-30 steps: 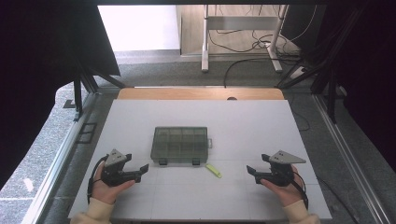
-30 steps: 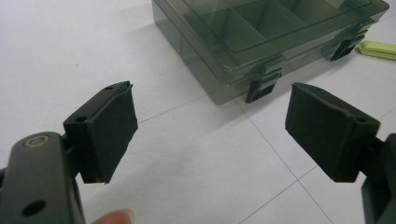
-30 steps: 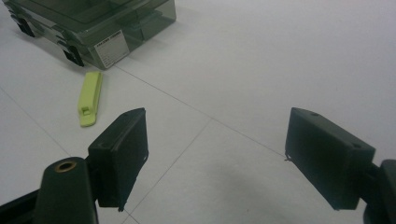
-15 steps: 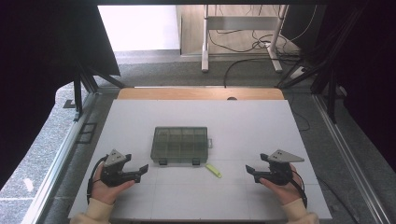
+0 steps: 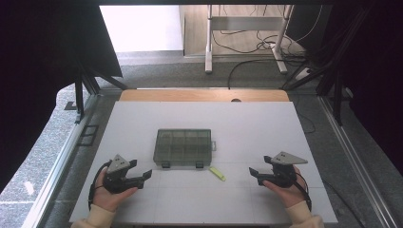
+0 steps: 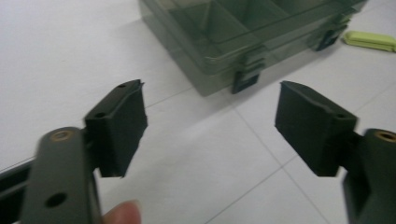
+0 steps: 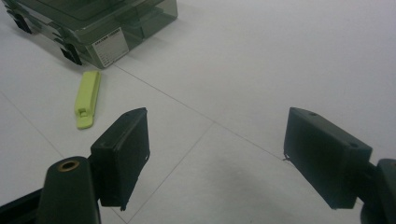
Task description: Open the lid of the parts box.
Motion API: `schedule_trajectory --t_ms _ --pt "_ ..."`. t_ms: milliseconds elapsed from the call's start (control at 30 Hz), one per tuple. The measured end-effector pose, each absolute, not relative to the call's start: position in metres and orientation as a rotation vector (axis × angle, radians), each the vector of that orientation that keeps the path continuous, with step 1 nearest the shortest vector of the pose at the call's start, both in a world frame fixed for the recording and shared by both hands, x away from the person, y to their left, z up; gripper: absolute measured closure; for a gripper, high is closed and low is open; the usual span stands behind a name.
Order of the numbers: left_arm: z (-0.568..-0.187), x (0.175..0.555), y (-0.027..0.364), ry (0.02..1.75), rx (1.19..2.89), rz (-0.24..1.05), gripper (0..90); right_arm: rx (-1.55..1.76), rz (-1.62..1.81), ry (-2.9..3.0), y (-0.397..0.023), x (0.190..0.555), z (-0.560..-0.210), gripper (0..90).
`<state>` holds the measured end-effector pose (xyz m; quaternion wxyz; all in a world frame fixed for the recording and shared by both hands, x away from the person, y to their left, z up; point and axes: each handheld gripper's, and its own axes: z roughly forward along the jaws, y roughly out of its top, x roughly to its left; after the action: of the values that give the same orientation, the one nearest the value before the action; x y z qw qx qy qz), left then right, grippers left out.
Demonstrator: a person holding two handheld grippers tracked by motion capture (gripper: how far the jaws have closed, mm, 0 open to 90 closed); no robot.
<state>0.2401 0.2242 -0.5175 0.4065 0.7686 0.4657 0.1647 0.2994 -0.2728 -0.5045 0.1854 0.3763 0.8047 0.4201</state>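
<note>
Grippers sit low at the near edge of the table (image 5: 142, 118), one toward each near corner, each pointing inward at the middle, which reads as a ready stance before work on the things between them. The left gripper (image 5: 145, 175) has its jaws apart with nothing between them; they have just been closing a little, and in the left gripper view its pads (image 6: 122, 122) frame bare table in front of the box's near-left latch. The right gripper (image 5: 253, 173) also stands apart and empty. A smoky clear compartment box (image 5: 183, 147) lies flat at the table's middle, lid shut, its long axis running parallel to the near edge and its two dark latches facing the person, probably so they can be reached from this side. Just off the box's near-right corner, apart from it, lies a small yellow-green clip (image 5: 217, 173), its long axis slanting from that corner toward the table's near-right corner.
</note>
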Motion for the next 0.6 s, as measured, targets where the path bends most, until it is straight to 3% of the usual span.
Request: schedule_trajectory --t_ms 267,333,433,600 --pt "-0.5147 0.2414 0.2182 1.12 1.976 0.347 75.8 1.059 1.174 2.262 -0.2721 0.2983 -0.5038 22.0" --pt "-0.5144 0.2407 0.218 1.111 1.99 0.344 83.7 1.056 1.17 2.261 -0.2719 0.2988 -0.5038 22.1" --pt "-0.5141 0.2408 0.2182 1.109 2.0 0.333 89.9 1.055 1.166 2.26 -0.2712 0.2995 -0.5037 22.2" --pt "-0.518 0.2478 0.2213 1.146 1.997 0.295 90.0 1.058 1.167 2.255 -0.2711 0.3001 -0.5035 22.4"
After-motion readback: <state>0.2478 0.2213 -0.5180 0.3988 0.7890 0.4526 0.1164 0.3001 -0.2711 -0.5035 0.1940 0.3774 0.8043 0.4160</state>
